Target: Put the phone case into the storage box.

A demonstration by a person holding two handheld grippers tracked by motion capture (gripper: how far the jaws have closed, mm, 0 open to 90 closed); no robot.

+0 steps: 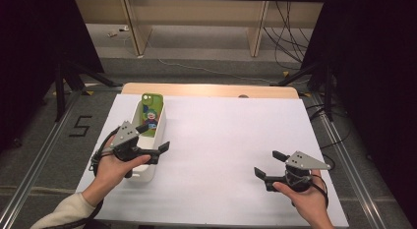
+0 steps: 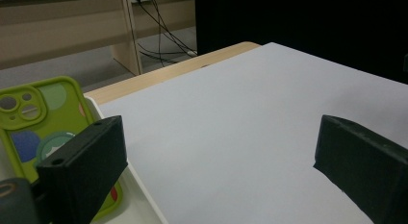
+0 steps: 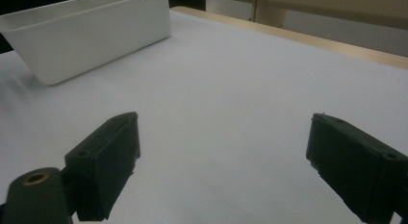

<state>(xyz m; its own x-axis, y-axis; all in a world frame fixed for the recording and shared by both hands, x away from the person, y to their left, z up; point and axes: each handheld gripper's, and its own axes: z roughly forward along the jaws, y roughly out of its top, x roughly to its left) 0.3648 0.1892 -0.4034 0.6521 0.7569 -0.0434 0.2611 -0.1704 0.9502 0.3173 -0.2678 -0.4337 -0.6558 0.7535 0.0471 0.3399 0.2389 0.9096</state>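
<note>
table [image 1: 275, 91]: light wood top; bare strip visible along far edge, rest covered
table cover: white sheet [image 1: 231, 150] lies flat over nearly whole top, plain, no marks seen
sheet edges: far edge stops just short of table's far edge; near edge runs along bottom of high view
on sheet, left side: white bin [image 1: 158, 125], long and narrow, rounded corners, long axis running away from the person
bin position: near left edge of sheet, far end close to bare wood strip
bin contents: green phone case [image 1: 150, 111], tilted, leaning vs far end, top above rim
under table: wooden legs, cables on floor behind
</note>
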